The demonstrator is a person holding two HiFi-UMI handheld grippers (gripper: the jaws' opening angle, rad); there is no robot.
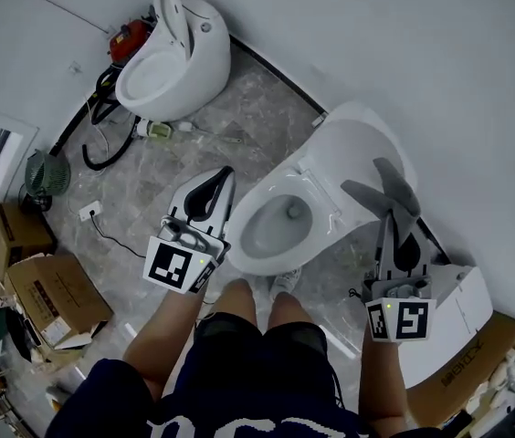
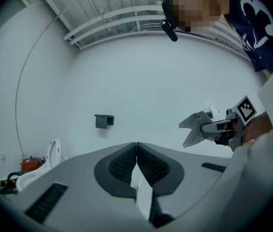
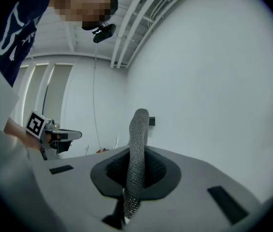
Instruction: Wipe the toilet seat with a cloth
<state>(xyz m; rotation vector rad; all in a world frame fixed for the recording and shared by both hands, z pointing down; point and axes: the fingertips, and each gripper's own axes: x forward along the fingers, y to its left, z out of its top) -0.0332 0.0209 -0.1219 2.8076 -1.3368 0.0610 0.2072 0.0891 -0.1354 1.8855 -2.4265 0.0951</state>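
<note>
A white toilet [image 1: 267,190] stands below me with its seat ring down and its lid [image 1: 362,149] raised. My right gripper [image 1: 391,217] hovers over the toilet's right side, shut on a grey cloth [image 1: 387,190] that sticks out past the tips. In the right gripper view the cloth [image 3: 139,124] stands up between the jaws of that gripper [image 3: 137,151]. My left gripper [image 1: 226,173] is held at the bowl's left, shut and empty. Its jaws [image 2: 136,145] meet in the left gripper view, where the right gripper [image 2: 223,127] and cloth [image 2: 194,127] show in the air.
A second toilet [image 1: 162,62] stands at the back left with a black hose [image 1: 102,140] and a red item [image 1: 128,39] beside it. Cardboard boxes [image 1: 52,295] lie at the left, a white box [image 1: 449,322] at the right. My legs stand in front of the bowl.
</note>
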